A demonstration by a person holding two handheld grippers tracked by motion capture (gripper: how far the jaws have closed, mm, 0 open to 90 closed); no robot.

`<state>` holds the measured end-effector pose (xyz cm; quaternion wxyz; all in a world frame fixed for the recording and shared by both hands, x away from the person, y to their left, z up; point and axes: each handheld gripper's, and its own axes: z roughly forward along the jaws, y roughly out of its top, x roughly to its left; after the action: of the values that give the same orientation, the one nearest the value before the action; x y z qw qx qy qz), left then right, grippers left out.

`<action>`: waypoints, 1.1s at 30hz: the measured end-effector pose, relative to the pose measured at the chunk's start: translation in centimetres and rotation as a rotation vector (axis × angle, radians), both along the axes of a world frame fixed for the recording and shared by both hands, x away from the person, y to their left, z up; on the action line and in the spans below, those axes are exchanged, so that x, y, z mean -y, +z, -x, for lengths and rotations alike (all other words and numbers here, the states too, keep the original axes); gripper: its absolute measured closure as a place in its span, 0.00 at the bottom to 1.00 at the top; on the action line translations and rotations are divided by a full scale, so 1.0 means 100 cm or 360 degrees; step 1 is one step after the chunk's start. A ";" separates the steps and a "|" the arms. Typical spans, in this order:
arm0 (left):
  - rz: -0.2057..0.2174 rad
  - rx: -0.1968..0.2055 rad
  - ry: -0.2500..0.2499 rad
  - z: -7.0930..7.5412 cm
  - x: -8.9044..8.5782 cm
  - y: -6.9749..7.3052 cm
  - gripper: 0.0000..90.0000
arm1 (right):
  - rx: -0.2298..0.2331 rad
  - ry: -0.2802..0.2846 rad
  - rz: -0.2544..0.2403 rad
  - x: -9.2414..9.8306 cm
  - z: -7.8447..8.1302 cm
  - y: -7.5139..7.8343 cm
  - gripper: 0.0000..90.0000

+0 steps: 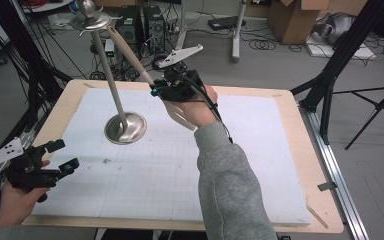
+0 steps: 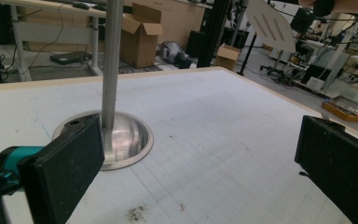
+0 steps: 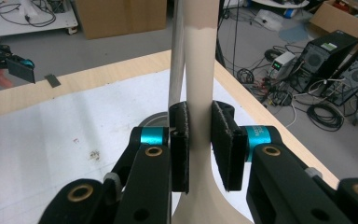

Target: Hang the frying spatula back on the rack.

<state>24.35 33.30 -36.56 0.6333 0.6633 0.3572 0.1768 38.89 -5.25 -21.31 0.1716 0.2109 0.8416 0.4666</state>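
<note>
A metal utensil stand has a round base (image 1: 125, 128), a tall pole (image 1: 109, 70) and a disc-shaped top with hooks (image 1: 91, 21). My right gripper (image 1: 167, 85) hangs above the table's far middle, shut on the handle of a beige slotted spatula (image 1: 130, 52). The handle slants up to the stand's top, and the blade (image 1: 180, 114) hangs below the hand. In the right gripper view the pads (image 3: 179, 144) clamp the handle (image 3: 199, 70), with the pole (image 3: 179, 51) just behind. My left gripper (image 1: 65, 155) rests open at the near left corner, its jaws wide apart (image 2: 200, 168) and facing the base (image 2: 126, 140).
A white gridded mat (image 1: 250, 165) covers the wooden table (image 1: 320, 210). Black tripod legs (image 1: 340, 55) stand at the right, and computers and cables (image 1: 140, 25) lie on the floor beyond the far edge. Cardboard boxes (image 1: 295, 17) sit further back.
</note>
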 end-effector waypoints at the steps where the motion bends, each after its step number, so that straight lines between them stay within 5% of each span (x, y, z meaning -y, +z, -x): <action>1: 0.0001 -0.0001 0.0001 0.000 0.000 0.000 0.02 | 0.0008 -0.0002 0.0000 -0.001 0.000 -0.001 0.86; 33: -0.0005 0.0004 0.0017 0.005 -0.003 0.000 0.02 | 0.0012 -0.0035 0.0001 -0.016 -0.006 -0.012 0.86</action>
<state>23.86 33.59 -36.55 0.6318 0.6622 0.3596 0.1817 39.53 -3.65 -22.56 0.1800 0.2184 0.8387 0.4653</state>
